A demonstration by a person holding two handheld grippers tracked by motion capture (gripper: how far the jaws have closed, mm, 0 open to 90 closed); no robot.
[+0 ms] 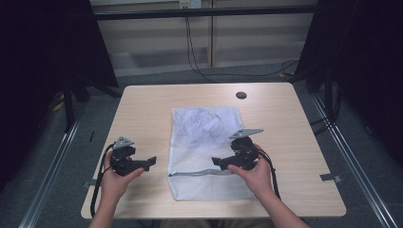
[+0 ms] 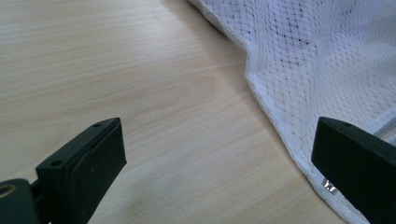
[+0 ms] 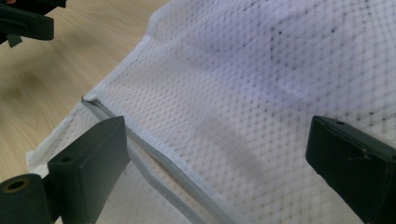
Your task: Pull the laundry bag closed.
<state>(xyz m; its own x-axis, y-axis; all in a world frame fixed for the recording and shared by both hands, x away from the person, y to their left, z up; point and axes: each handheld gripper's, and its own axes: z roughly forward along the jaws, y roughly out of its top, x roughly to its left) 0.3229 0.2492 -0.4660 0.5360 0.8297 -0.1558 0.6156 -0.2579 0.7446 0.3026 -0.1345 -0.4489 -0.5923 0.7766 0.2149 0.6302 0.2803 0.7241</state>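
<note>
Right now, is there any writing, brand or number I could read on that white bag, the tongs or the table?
None can be read.
Mesh bag: no label or print in view.
Left tongs: a small silver mark on one jaw tip, too small to read.
Right tongs: plain black, no lettering.
Table: bare wood, no text.
Wall plate: too small to read.

A light wooden rectangular table [image 1: 142, 102] is set on grey carpeted floor [image 1: 57, 190] at frame centre, flanked by black curtains [image 1: 43, 42], with a pale panelled wall [image 1: 157, 38] across the top.
</note>
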